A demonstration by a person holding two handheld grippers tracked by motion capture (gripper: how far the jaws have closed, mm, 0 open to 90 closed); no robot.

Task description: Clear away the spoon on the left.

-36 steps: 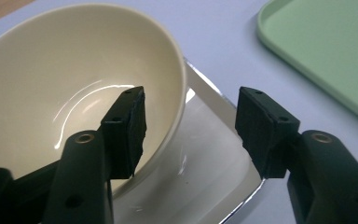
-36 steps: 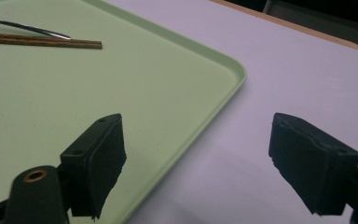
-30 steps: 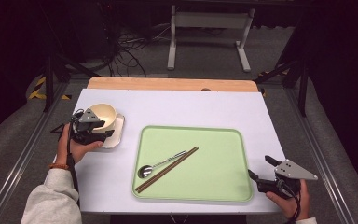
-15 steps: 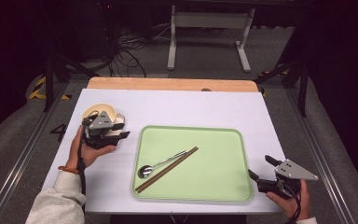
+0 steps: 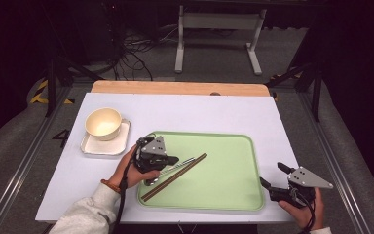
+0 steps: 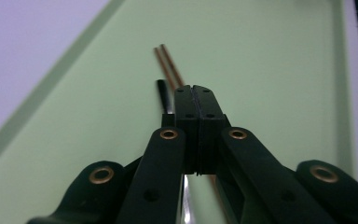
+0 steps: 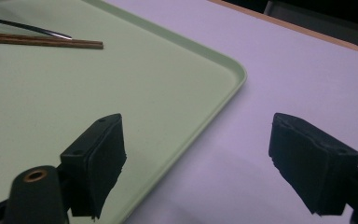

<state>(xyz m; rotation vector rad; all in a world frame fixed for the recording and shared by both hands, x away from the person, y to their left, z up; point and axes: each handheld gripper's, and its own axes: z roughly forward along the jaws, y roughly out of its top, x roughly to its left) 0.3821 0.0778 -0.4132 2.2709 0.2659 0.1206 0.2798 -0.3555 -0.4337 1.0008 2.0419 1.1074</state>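
On the white table the green tray (image 5: 224, 170) holds the chopsticks (image 5: 175, 178) and spoon (image 5: 173, 169); my left gripper (image 5: 171, 160) hangs over them, jaws just pressed together, empty; my right gripper (image 5: 271, 176) rests spread wide beside the tray

1. Your left claw (image 5: 171, 161) sits at the middle left in the high view, pointing toward the right, with its grey three-cornered plate on top.
2. Its jaws have just been closing; in the left gripper view the two black pads press flat together with nothing between them.
3. Your left hand (image 5: 135, 171) wraps the claw's body from below, and the light-sleeved forearm runs in from the bottom left.
4. Your right claw (image 5: 271, 176) rests low at the near right, jaws pointing left and spread wide apart.
5. Your right hand (image 5: 302, 209) grips it from underneath, at the frame's bottom edge.
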